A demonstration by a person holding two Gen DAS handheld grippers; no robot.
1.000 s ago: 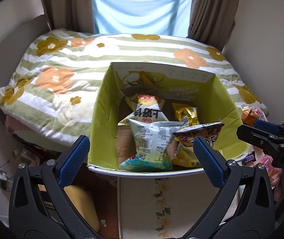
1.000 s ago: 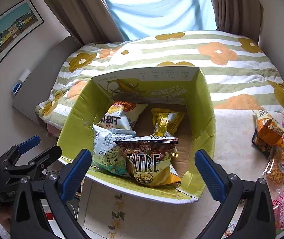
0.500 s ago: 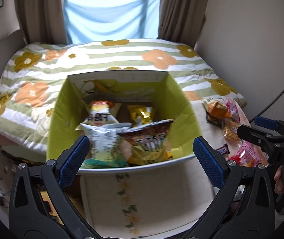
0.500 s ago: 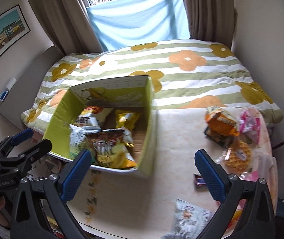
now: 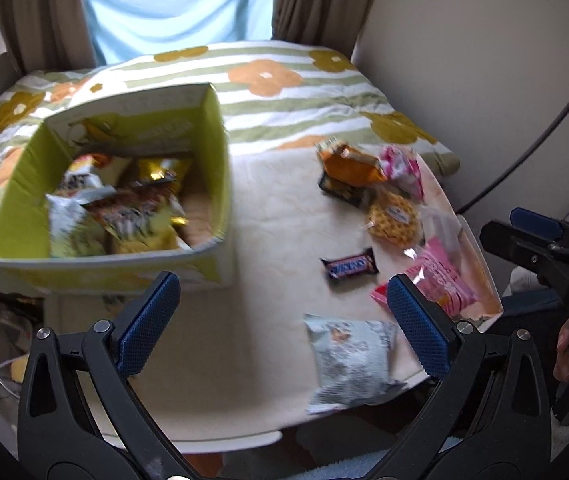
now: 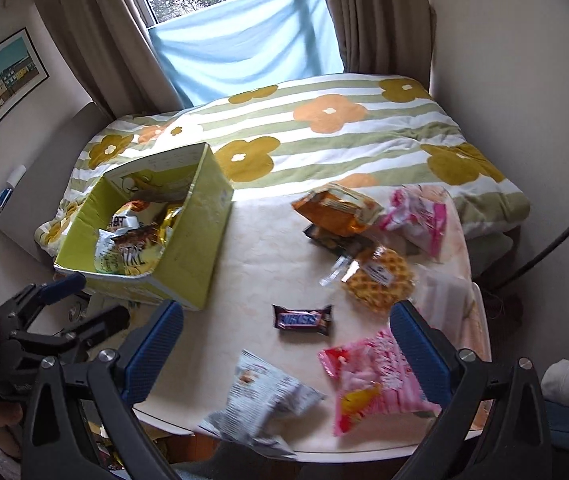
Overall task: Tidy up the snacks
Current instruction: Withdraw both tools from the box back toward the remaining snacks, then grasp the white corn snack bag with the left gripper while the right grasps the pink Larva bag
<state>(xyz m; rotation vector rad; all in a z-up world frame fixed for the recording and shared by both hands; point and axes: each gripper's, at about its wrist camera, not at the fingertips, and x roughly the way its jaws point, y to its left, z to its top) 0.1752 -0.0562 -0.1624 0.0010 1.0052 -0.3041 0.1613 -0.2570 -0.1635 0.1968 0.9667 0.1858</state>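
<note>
Right wrist view: both claws gape wide, empty, above loose snacks beside the box.

- My left tongs: matt black plastic arms, blue rubbery pads with a knurled grip, shiny metal rivets.
- Box looks like cardboard, matt green inside.
- Snickers bar and pink bag: glossy plastic wrap.
- Grey-white chip bag is crinkly film.
- Table: smooth cream top.
- Quilt: soft cloth.
</note>
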